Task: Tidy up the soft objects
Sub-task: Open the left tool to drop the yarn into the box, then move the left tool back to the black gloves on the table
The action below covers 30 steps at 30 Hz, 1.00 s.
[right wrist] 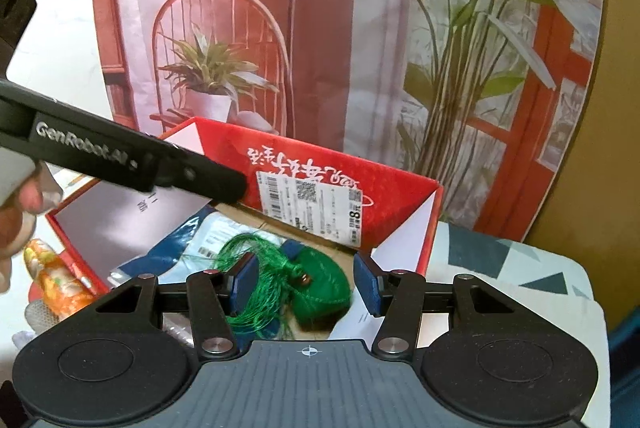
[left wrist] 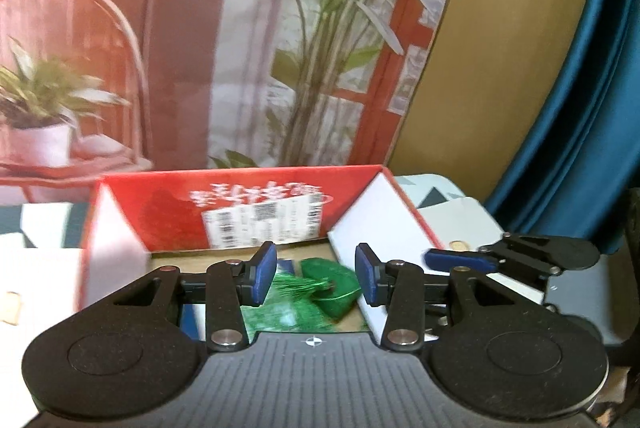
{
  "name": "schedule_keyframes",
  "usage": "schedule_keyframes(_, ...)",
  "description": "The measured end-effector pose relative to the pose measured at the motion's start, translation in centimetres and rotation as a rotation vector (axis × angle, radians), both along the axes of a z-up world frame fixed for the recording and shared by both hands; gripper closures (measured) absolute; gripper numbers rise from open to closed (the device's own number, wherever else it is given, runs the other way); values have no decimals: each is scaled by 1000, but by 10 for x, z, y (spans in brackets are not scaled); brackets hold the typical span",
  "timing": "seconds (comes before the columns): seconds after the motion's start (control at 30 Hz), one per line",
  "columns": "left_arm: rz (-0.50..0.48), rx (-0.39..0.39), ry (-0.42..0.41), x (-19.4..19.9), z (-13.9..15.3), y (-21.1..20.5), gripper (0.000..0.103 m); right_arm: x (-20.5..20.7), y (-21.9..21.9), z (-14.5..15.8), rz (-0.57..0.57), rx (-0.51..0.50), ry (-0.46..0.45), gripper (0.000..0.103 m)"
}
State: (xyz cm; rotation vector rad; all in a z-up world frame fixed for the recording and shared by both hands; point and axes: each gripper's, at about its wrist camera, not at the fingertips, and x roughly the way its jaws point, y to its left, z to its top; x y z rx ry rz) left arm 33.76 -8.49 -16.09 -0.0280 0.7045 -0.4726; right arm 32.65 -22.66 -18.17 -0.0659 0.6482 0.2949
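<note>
A green soft pouch with a green thread tassel (left wrist: 332, 284) lies inside an open red cardboard box (left wrist: 168, 212). My left gripper (left wrist: 316, 274) hovers over the box, open, its blue pads on either side of the pouch's outline but not touching it. In the right wrist view the same pouch (right wrist: 320, 288) lies in the box (right wrist: 400, 188) beyond my right gripper (right wrist: 306, 284), which is also open with nothing pressed between its pads. The left gripper's black body (right wrist: 100, 148) crosses over the box's left flap. A blue finger of the right gripper (left wrist: 456, 259) shows at the right.
White and blue flat packets (right wrist: 208, 240) lie in the box under the tassel. An orange packet (right wrist: 56, 280) sits left of the box, near a hand (right wrist: 16, 220). A printed backdrop (right wrist: 320, 48) stands behind, and a teal curtain (left wrist: 580, 108) hangs at the right.
</note>
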Motion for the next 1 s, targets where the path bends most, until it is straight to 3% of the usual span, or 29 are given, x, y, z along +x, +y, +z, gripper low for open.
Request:
schedule_keyframes(0.07,13,29,-29,-10,3,8,57,-5,3,0,-15,6,1,52)
schedule_keyframes(0.17,27,68,-72,-26,8,22,48,-15,6,1,-51,29,-5,37)
schedule_keyframes(0.4,96,77,-155,-61,16,57,3,-37,16,7,-101,48,-37,0)
schedule_keyframes(1.0,213,9,-106,-149,-10,114,0,-109,25,23,-177,175,-131,0)
